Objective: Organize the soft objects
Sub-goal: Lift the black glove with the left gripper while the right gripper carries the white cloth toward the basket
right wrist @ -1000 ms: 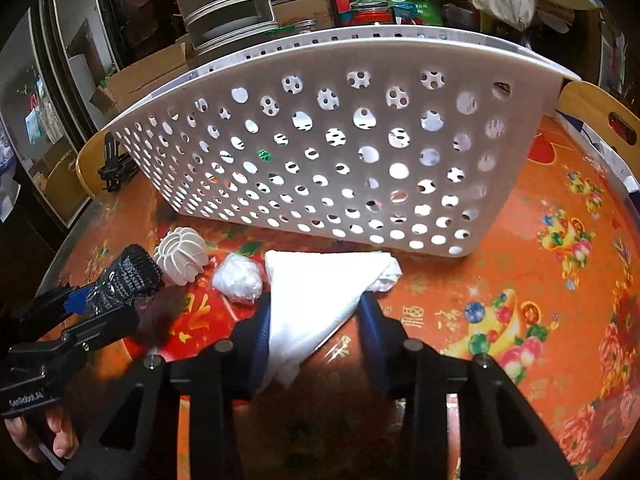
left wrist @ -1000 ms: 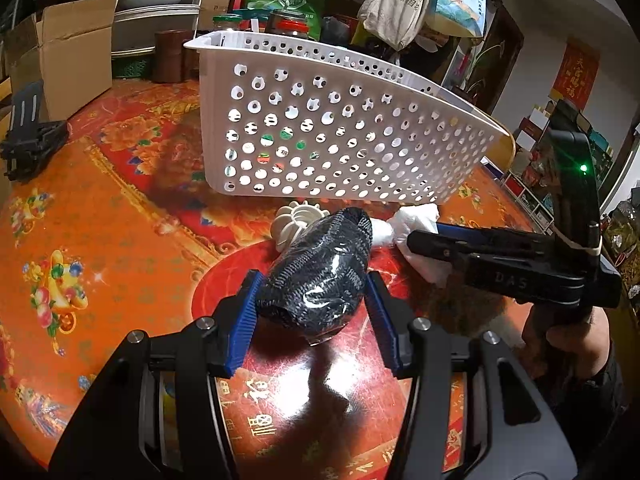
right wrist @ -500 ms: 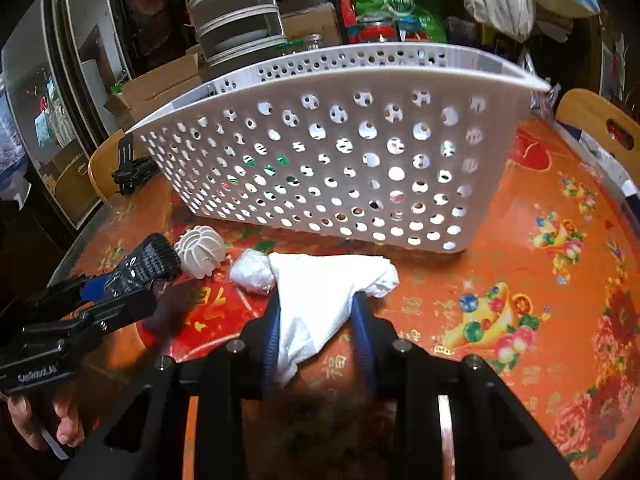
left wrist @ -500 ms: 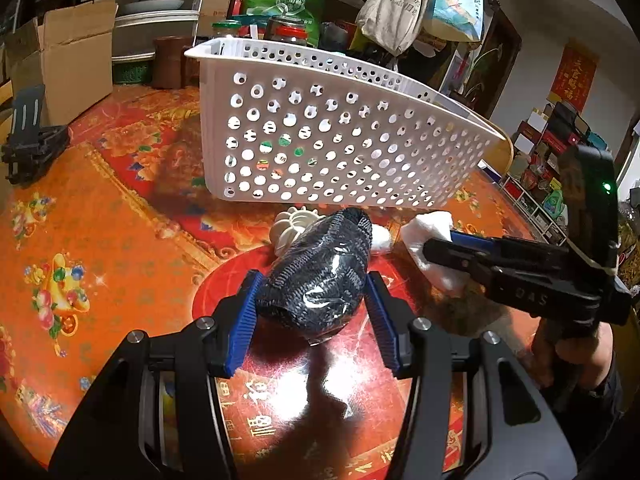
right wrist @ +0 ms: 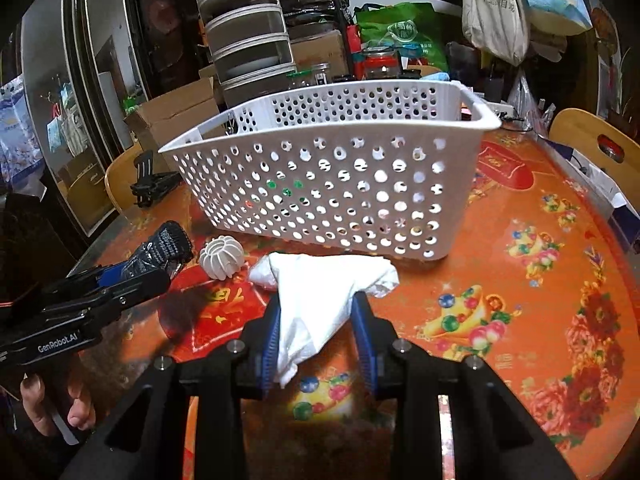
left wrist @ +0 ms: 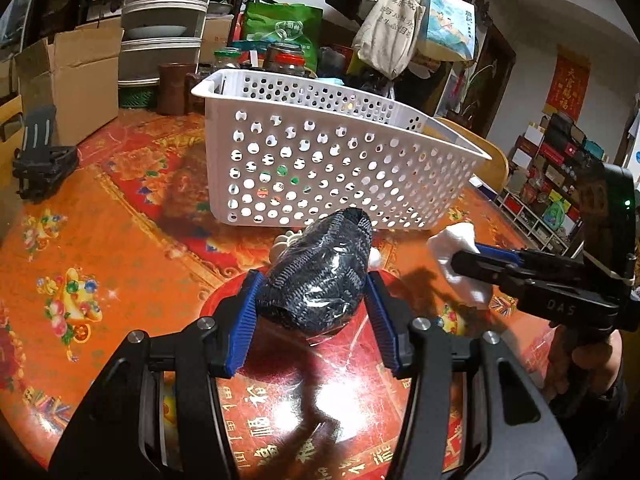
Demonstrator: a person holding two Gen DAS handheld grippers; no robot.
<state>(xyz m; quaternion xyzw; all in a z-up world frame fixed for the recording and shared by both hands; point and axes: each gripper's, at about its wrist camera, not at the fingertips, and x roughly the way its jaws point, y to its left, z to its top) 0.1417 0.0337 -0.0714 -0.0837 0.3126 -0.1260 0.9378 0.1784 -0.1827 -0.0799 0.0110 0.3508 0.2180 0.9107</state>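
Observation:
My left gripper (left wrist: 312, 300) is shut on a black knitted bundle wrapped in clear plastic (left wrist: 320, 276) and holds it above the table; it also shows in the right wrist view (right wrist: 160, 252). My right gripper (right wrist: 316, 320) is shut on a white cloth (right wrist: 320, 300), seen too in the left wrist view (left wrist: 460, 264). A white perforated basket (left wrist: 340, 168) (right wrist: 340, 184) stands just behind both. A white ribbed ball (right wrist: 222, 258) and a small white wad (right wrist: 262, 274) lie on the table in front of the basket.
The round table has a red and orange patterned cover (right wrist: 540, 280). A black clamp stand (left wrist: 40, 160) sits at the left. Cardboard boxes (left wrist: 68, 80), jars (left wrist: 288, 56) and hanging bags (left wrist: 392, 36) crowd the back. A wooden chair back (right wrist: 592, 148) stands at the right.
Both grippers have risen with their loads; the basket now looks lower and farther, and its open top shows. The ribbed ball and small wad stay on the table.

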